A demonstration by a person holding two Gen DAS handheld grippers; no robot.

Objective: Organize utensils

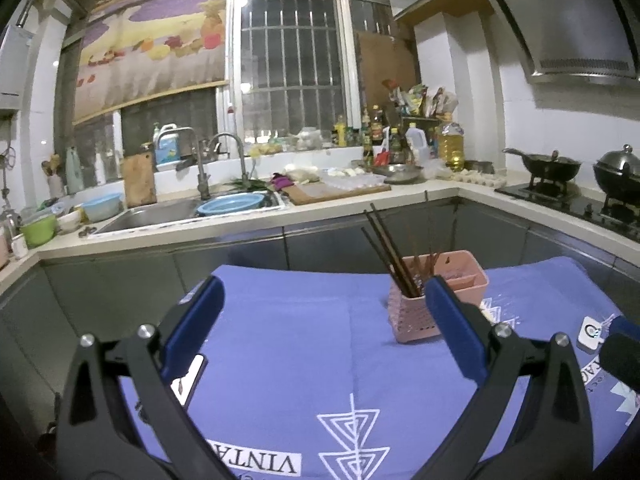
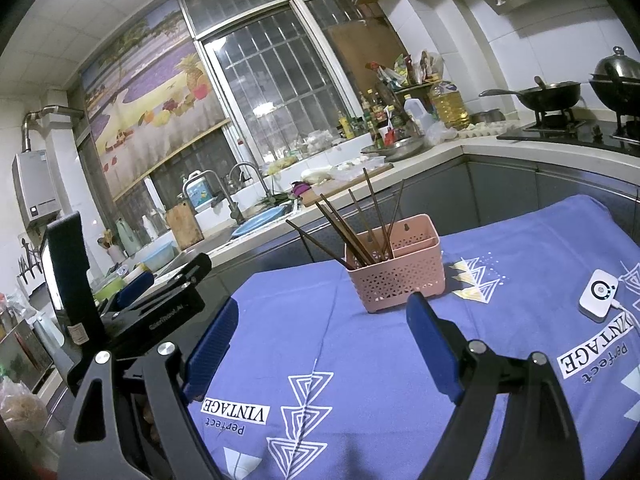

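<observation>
Chopsticks [image 2: 362, 228]: dark sticks are standing tilted in the pink basket [image 2: 396, 276], fanning up and to the left out of its left compartment; in the left wrist view some [image 1: 394, 252] are blurring into the cabinet behind, so no count is possible.
Basket: it is sitting upright on the blue cloth [image 2: 360, 352], toward the far edge of the table, with its right compartment's contents too dim to read; in the left wrist view the basket [image 1: 416, 312] is partly hiding behind a blue pad.
Left gripper [image 1: 324, 312]: its jaws are standing wide apart over bare cloth with nothing between them, the right pad overlapping the basket's front in the picture; whether it is touching cannot be told.
Right gripper [image 2: 324, 328]: its jaws are spread wide and gripping nothing, the basket lying beyond and between the tips, apart from both.
White device [image 2: 598, 294]: a small square box with a cable is lying on the cloth to the basket's right, well apart from it.
Open room: plain cloth is stretching free between both grippers and the basket.
Edges: the cloth is ending just behind the basket, with grey cabinet fronts and the counter [image 1: 360, 208] beyond.
Cut off: the left gripper's body is filling the lower left of the right wrist view, and a dark object at the right edge of the left wrist view is too blurred to name.
</observation>
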